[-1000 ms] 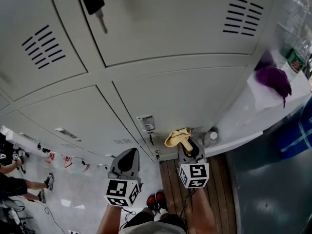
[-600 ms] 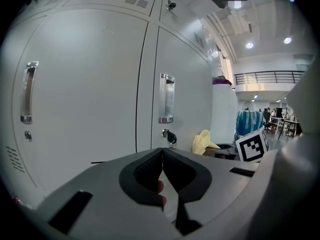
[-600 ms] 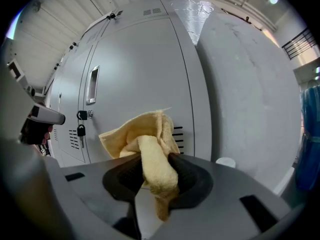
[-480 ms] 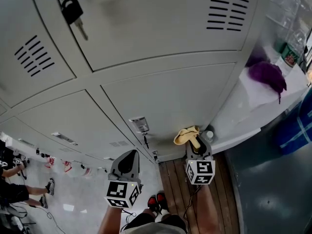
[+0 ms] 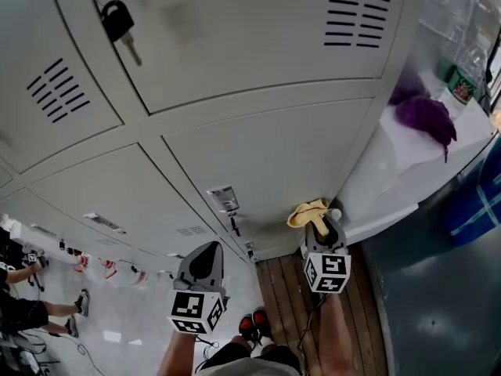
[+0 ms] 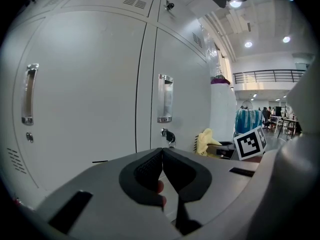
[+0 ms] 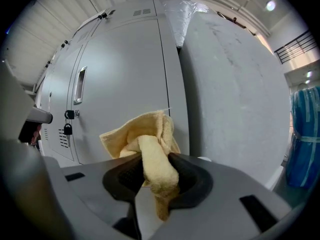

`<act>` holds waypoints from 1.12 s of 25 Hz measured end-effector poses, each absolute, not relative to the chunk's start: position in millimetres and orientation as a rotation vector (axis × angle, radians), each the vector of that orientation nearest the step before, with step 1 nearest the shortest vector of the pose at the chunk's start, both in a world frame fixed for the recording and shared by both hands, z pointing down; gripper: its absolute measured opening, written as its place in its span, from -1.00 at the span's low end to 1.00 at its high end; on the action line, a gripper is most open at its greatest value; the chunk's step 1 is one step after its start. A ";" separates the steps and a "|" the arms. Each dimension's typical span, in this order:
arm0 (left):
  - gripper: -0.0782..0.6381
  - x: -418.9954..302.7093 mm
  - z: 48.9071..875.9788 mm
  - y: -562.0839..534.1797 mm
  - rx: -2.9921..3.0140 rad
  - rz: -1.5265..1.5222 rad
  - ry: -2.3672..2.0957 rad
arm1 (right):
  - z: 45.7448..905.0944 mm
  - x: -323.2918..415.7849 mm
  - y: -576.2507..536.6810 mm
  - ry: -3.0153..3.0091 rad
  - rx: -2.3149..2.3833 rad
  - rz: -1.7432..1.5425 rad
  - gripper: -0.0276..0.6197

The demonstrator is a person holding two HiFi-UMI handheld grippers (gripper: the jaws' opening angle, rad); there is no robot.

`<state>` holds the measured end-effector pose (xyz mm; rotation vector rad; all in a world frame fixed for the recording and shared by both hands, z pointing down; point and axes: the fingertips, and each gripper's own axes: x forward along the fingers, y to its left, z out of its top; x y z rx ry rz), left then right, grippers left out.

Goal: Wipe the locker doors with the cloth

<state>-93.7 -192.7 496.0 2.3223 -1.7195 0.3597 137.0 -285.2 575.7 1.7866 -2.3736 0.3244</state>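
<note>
there, bunched yellow cloth (image 7: 150, 154), clamped in right gripper (image 7: 155, 176)

The left gripper (image 5: 205, 251) and right gripper (image 5: 322, 227) are grey moulded shells with black textured jaw pads. Each carries a white marker cube (image 5: 196, 309) printed with black squares. The person wears red-and-black shoes (image 5: 252, 325).
</note>
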 end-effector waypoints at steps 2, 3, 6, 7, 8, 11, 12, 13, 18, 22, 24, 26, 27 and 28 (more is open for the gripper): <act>-0.72 -92.8 493.3 -192.0 2.329 0.354 -1.718 | 571.7 135.8 -281.4 -2.374 1.791 0.311 -0.52; -0.72 -91.9 491.6 -191.7 2.335 0.350 -1.716 | 568.0 135.2 -278.9 -2.380 1.795 0.304 -0.52; -0.72 -86.8 484.3 -189.3 2.359 0.338 -1.708 | 551.4 133.2 -269.3 -2.404 1.801 0.272 -0.52; -0.72 -84.7 480.9 -188.2 2.368 0.331 -1.706 | 544.6 132.9 -265.9 -2.410 1.803 0.255 -0.52; -0.72 -82.7 477.1 -187.0 2.379 0.325 -1.704 | 537.4 132.9 -262.2 -2.415 1.805 0.235 -0.52; -0.72 -78.0 465.4 -182.6 2.413 0.308 -1.703 | 514.2 134.6 -248.9 -2.428 1.815 0.168 -0.52; -0.72 -77.4 461.5 -180.9 2.421 0.301 -1.705 | 506.5 135.3 -243.8 -2.433 1.817 0.149 -0.52; -0.72 -77.1 457.3 -179.0 2.428 0.292 -1.708 | 499.4 136.1 -238.5 -2.436 1.819 0.133 -0.52; -0.72 -75.6 439.2 -167.9 2.474 0.253 -1.725 | 474.5 138.6 -209.5 -2.453 1.824 0.075 -0.52; -0.72 -75.8 432.7 -156.0 2.487 0.226 -1.738 | 466.2 136.9 -183.3 -2.465 1.820 0.053 -0.51; -0.72 -76.8 430.2 -149.9 2.496 0.220 -1.746 | 462.8 134.8 -171.0 -2.474 1.819 0.049 -0.51; -0.72 -79.0 430.1 -143.0 2.501 0.220 -1.751 | 460.7 132.9 -158.5 -2.481 1.821 0.054 -0.51; -0.72 -80.6 431.0 -139.2 2.500 0.222 -1.755 | 460.0 132.2 -152.3 -2.485 1.823 0.056 -0.51; -0.72 -82.5 432.5 -135.1 2.497 0.224 -1.758 | 459.5 131.3 -146.2 -2.489 1.824 0.058 -0.51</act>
